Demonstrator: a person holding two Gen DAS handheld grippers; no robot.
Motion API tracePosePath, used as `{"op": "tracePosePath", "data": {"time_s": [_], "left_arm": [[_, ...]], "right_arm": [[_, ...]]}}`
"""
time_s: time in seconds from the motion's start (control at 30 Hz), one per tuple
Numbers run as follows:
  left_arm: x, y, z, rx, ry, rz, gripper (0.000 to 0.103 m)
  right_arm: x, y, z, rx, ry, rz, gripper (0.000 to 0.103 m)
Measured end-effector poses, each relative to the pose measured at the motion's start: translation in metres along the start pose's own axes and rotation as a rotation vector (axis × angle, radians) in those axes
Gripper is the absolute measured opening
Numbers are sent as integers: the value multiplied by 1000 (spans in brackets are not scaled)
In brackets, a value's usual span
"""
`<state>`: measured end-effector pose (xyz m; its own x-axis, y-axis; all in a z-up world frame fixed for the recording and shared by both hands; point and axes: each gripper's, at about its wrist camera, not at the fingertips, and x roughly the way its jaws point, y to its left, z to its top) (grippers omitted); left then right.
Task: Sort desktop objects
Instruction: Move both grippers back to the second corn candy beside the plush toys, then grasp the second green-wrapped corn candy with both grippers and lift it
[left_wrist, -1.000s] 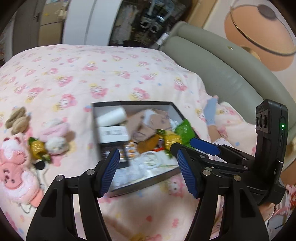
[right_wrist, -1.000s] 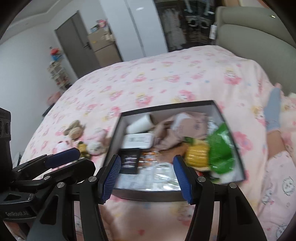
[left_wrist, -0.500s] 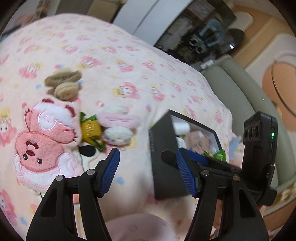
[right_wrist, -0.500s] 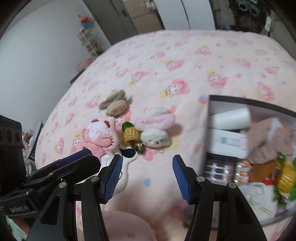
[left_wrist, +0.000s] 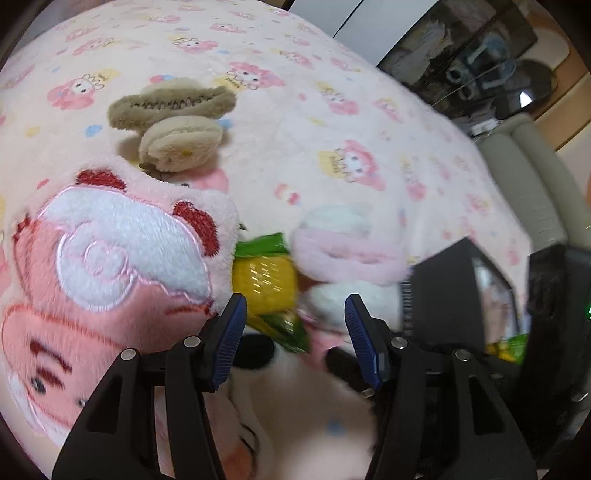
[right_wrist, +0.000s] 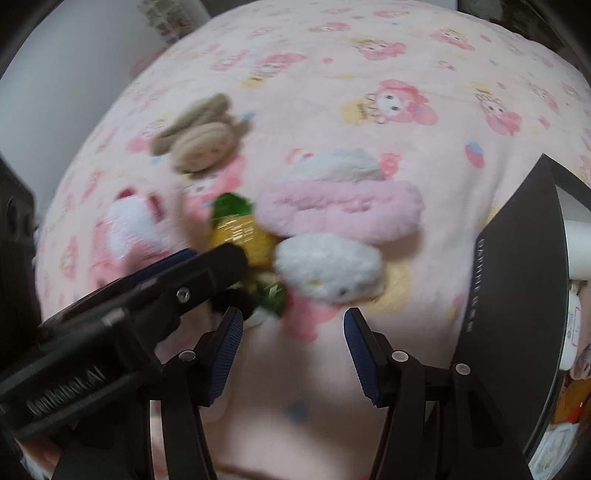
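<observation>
On the pink patterned blanket (left_wrist: 332, 92) lies a yellow snack packet with green ends (left_wrist: 266, 288), between a big pink plush (left_wrist: 110, 277) and a pink-and-white fluffy clip (left_wrist: 347, 251). My left gripper (left_wrist: 293, 317) hangs low over the packet, its jaws closing; the packet sits just ahead of the tips and the pads do not press on it. My right gripper (right_wrist: 293, 332) stands open just short of the fluffy clip (right_wrist: 328, 266), with nothing between its fingers. The left gripper's finger (right_wrist: 221, 262) crosses the right wrist view over the packet (right_wrist: 240, 236).
Two brown fluffy hair clips (left_wrist: 173, 122) lie farther back. A black box (right_wrist: 517, 295) holding mixed items stands at the right, close to the right gripper. A grey padded headboard (left_wrist: 528, 192) rises beyond the box.
Both grippers have swung left, away from above the black box, and dropped low over the toys. The left jaws have narrowed a little.
</observation>
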<state>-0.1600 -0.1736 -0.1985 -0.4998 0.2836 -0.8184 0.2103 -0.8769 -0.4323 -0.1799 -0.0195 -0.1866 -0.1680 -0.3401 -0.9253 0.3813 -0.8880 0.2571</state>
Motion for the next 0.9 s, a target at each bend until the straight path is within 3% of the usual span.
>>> {"op": "tracePosePath", "data": {"time_s": [0.1, 0.33, 0.47, 0.53, 0.6, 0.67, 0.77, 0.9], "left_arm": [[14, 7, 7, 0, 20, 49, 55], [37, 6, 17, 35, 66, 155, 58], [51, 2, 18, 56, 104, 192, 66], [55, -1, 16, 66, 116, 211, 64], [53, -3, 13, 75, 133, 201, 58], [45, -3, 9, 82, 135, 177, 58], [27, 1, -3, 58, 152, 72, 57], [-2, 4, -22, 45, 129, 27, 57]], "right_arm": [[12, -11, 8, 30, 24, -33, 54], [42, -28, 17, 115, 95, 22, 55], [49, -33, 18, 137, 97, 44, 55], [49, -33, 16, 130, 91, 45, 51], [46, -33, 14, 134, 94, 57, 38], [42, -33, 11, 136, 92, 83, 31], [32, -27, 5, 119, 92, 128, 27], [15, -19, -8, 96, 91, 144, 23]]}}
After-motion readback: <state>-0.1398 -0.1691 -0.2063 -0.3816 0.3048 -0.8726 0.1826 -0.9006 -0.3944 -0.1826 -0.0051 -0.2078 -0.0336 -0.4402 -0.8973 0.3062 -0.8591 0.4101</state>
